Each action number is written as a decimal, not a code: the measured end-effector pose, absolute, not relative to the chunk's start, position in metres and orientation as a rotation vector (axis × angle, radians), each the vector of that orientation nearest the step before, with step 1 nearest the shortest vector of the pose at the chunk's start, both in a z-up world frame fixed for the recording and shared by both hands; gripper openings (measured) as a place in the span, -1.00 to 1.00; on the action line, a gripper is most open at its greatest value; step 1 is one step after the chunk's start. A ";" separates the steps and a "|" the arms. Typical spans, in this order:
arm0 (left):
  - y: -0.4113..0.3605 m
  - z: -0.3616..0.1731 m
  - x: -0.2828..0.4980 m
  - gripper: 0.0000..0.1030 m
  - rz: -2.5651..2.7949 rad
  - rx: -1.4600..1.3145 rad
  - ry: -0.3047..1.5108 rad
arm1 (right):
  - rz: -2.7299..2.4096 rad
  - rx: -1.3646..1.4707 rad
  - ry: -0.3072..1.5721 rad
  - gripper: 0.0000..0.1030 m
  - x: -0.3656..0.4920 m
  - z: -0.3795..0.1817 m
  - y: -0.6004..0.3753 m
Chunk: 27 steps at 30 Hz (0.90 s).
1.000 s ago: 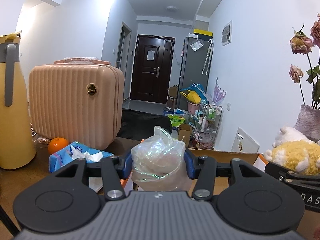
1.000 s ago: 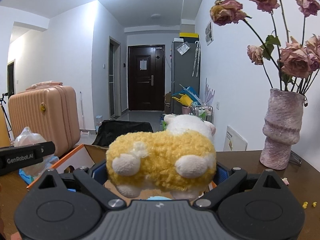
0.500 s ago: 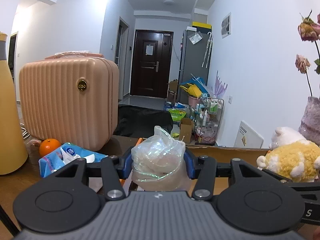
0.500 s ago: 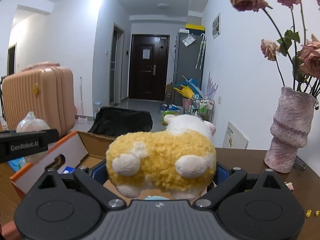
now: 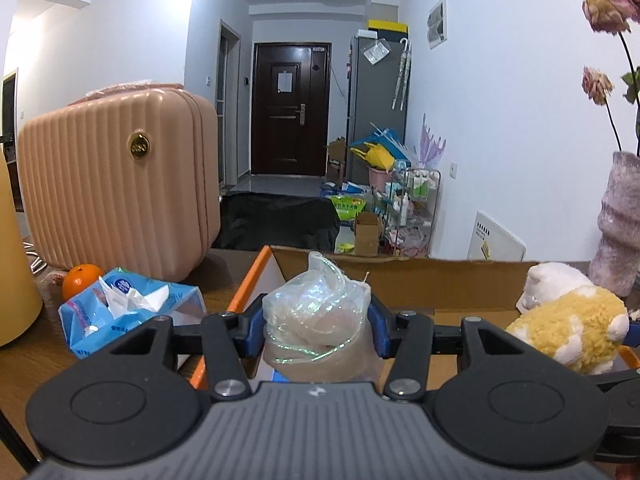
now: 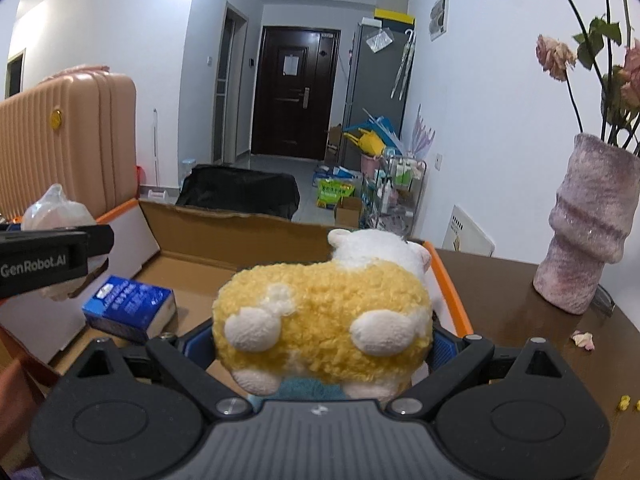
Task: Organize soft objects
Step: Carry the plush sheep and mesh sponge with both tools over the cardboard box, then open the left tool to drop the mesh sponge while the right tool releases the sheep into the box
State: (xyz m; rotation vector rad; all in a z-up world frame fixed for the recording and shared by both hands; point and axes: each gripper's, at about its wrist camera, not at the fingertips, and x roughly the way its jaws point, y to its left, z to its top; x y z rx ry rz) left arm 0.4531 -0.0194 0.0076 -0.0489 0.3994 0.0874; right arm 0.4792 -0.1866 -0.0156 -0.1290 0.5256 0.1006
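Over the cardboard box [image 6: 224,236], your right gripper [image 6: 322,344] squeezes a light, squashy plush sheep [image 6: 324,312] at its belly while your left gripper [image 5: 316,330] pinches a slippery, crinkly plastic bag [image 5: 316,316] mid-bundle.

I'm working inside someone's flat, by the look of it. A dark front door [image 5: 290,108] closes off the hallway at the centre of the frame, with a tall grey fridge [image 5: 376,112] just to its right and umbrellas hanging on its side. Household clutter and a small wire rack [image 5: 416,196] of bottles crowd the floor below it. On the wooden worktop [image 6: 504,292], a pink suitcase [image 5: 116,184] stands at the left, a tissue pack [image 5: 128,312] and an orange [image 5: 82,276] sit before it, and a vase [image 6: 588,224] of dried roses stands at the right.
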 end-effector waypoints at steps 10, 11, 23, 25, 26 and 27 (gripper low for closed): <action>-0.024 -0.002 0.455 0.01 0.083 -0.015 0.414 | 0.095 -0.104 0.557 0.91 0.483 -0.027 -0.190; -0.024 -0.003 0.455 0.01 0.083 -0.014 0.416 | 0.095 -0.102 0.557 0.91 0.483 -0.027 -0.191; -0.021 -0.003 0.453 0.56 0.094 -0.028 0.399 | 0.090 -0.073 0.569 0.97 0.487 -0.029 -0.199; -0.020 -0.001 0.450 0.88 0.115 -0.030 0.374 | 0.089 -0.078 0.566 0.98 0.487 -0.029 -0.198; -0.021 -0.001 0.449 0.94 0.121 -0.030 0.366 | 0.088 -0.081 0.566 0.98 0.487 -0.030 -0.198; -0.021 0.000 0.448 1.00 0.126 -0.031 0.360 | 0.088 -0.084 0.566 0.98 0.487 -0.030 -0.197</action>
